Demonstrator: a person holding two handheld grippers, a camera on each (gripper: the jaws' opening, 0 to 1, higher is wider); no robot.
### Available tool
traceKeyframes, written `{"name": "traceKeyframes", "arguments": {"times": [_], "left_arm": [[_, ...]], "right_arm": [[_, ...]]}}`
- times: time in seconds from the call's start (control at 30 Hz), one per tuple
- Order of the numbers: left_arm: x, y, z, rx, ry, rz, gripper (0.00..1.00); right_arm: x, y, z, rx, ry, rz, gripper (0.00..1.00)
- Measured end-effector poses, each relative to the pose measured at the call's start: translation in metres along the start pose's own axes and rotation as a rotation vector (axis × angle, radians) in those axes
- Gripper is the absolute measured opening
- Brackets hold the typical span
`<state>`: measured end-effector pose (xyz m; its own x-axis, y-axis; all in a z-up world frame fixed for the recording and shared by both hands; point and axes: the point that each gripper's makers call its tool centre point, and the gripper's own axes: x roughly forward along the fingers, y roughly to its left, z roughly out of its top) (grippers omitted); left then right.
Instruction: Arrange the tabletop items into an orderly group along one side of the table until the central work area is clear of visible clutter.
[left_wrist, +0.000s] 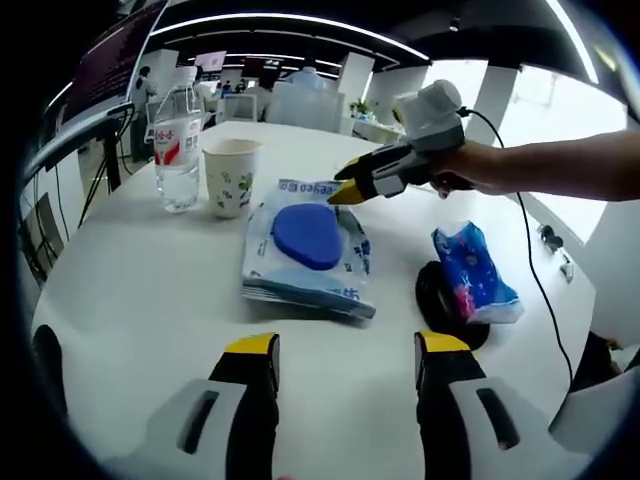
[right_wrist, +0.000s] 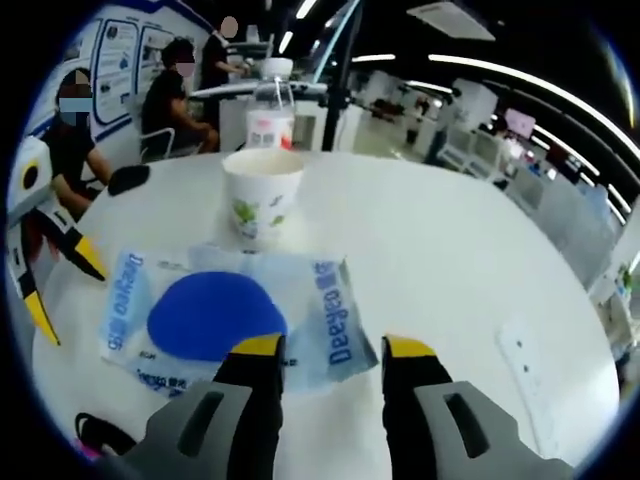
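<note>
In the left gripper view, a black object (left_wrist: 440, 300) on the tabletop (left_wrist: 150, 290) lies partly hidden beneath a blue tissue pack (left_wrist: 473, 272), so its kind cannot be told. In the right gripper view, the water bottle (right_wrist: 271, 112) stands half hidden behind the paper cup (right_wrist: 262, 190), its label blurred. The wipes pack (right_wrist: 230, 315) has its near edge covered by the right hand-held gripper (right_wrist: 334, 352).

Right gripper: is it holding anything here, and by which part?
Nothing. The right gripper is open, jaws over the near edge of the blue-lidded wet-wipes pack without closing on it.
</note>
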<state>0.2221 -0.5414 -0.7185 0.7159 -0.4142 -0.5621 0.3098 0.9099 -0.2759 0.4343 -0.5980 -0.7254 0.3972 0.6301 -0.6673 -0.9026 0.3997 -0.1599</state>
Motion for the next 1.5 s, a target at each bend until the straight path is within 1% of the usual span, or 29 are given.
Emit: {"name": "traceKeyframes", "arguments": {"times": [0.1, 0.17, 0.2, 0.27, 0.3, 0.33, 0.4, 0.53, 0.7, 0.83, 0.93, 1.0, 1.1, 1.2, 1.33, 1.4, 1.5], "left_arm": [[0.001, 0.001, 0.001, -0.001, -0.003, 0.000, 0.53], [0.001, 0.001, 0.002, -0.004, -0.005, -0.001, 0.53], [0.001, 0.001, 0.003, -0.005, -0.005, -0.001, 0.53], [0.001, 0.001, 0.003, -0.007, -0.006, -0.002, 0.52], [0.002, 0.000, 0.003, -0.007, -0.006, -0.004, 0.52], [0.002, 0.000, 0.003, -0.006, -0.005, -0.005, 0.52], [0.003, 0.000, 0.003, -0.004, -0.005, -0.004, 0.52], [0.004, -0.001, 0.004, -0.010, -0.007, -0.007, 0.52], [0.007, 0.000, 0.003, -0.017, -0.005, -0.005, 0.51], [0.009, 0.002, 0.004, -0.037, -0.017, 0.002, 0.51], [0.011, 0.003, 0.008, -0.065, -0.033, 0.004, 0.49], [0.012, 0.004, 0.010, -0.071, -0.040, 0.006, 0.49], [0.013, 0.007, 0.012, -0.079, -0.045, 0.018, 0.49], [0.013, 0.013, 0.014, -0.095, -0.054, 0.036, 0.46], [0.014, 0.023, 0.018, -0.141, -0.059, 0.066, 0.40], [0.015, 0.030, 0.021, -0.148, -0.060, 0.084, 0.38], [0.016, 0.038, 0.025, -0.149, -0.064, 0.111, 0.37]], "right_arm": [[0.000, 0.002, -0.002, 0.004, 0.017, 0.004, 0.29], [0.000, 0.001, -0.002, 0.005, 0.016, 0.001, 0.28], [0.000, -0.001, -0.004, 0.034, 0.023, -0.001, 0.26], [-0.001, -0.002, -0.005, 0.033, 0.024, -0.002, 0.20], [-0.002, -0.003, -0.006, 0.033, 0.029, -0.003, 0.15], [-0.003, -0.002, -0.009, 0.036, 0.048, 0.001, 0.11], [-0.005, -0.002, -0.010, 0.046, 0.035, 0.004, 0.11], [-0.005, -0.004, -0.014, 0.064, 0.041, 0.006, 0.10], [-0.010, 0.001, -0.018, 0.042, 0.064, 0.017, 0.07], [-0.017, 0.005, -0.023, 0.038, 0.074, 0.025, 0.05], [-0.021, 0.007, -0.026, 0.058, 0.075, 0.030, 0.04], [-0.024, 0.009, -0.028, 0.071, 0.074, 0.031, 0.03], [-0.027, 0.011, -0.030, 0.066, 0.075, 0.032, 0.02], [-0.030, 0.011, -0.033, 0.063, 0.078, 0.035, 0.02], [-0.031, 0.010, -0.036, 0.074, 0.078, 0.038, 0.01], [-0.032, 0.011, -0.037, 0.073, 0.078, 0.039, 0.01], [-0.032, 0.012, -0.038, 0.073, 0.076, 0.038, 0.01]]}}
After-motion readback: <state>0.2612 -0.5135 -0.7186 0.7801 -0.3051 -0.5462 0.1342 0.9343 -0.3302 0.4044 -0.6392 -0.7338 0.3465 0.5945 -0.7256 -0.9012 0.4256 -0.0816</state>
